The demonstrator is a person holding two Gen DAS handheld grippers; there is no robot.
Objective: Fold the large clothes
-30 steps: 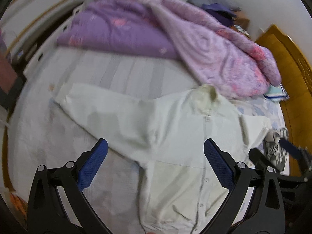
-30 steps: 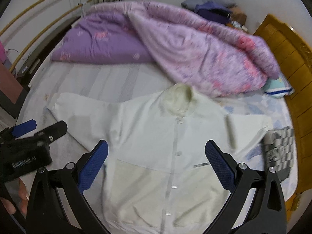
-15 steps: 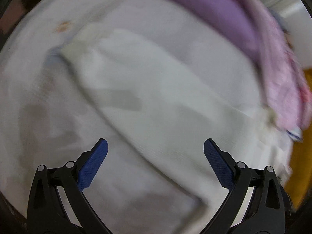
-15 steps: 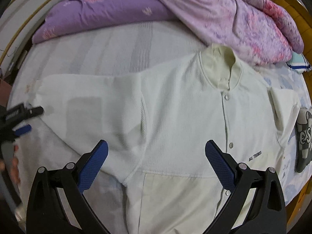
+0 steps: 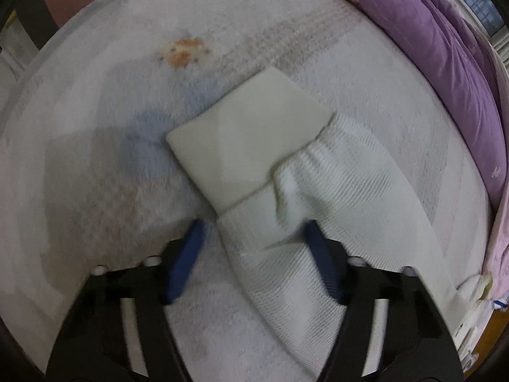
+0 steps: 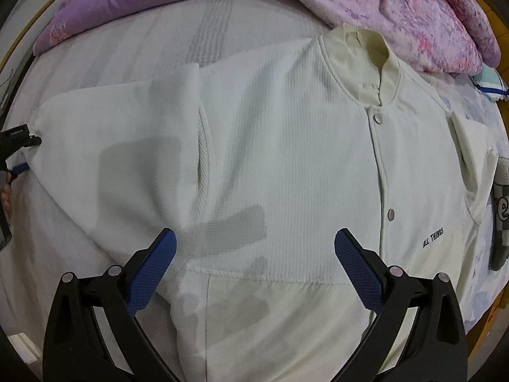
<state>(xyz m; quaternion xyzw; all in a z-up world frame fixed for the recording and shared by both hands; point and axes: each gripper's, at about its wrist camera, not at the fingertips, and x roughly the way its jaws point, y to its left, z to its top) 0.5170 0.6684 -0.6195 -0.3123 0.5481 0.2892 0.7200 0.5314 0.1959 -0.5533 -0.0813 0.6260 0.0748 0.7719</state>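
Left wrist view showed the left gripper (image 5: 254,248) parted astride the jacket (image 6: 286,146) sleeve (image 5: 286,197) by its cuff (image 5: 251,140); the right gripper (image 6: 254,254) hovered wide apart over the chest

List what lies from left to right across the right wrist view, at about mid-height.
left gripper at the sleeve cuff → outstretched sleeve → jacket front → snap button placket → folded-in sleeve → checkered cloth at the edge.
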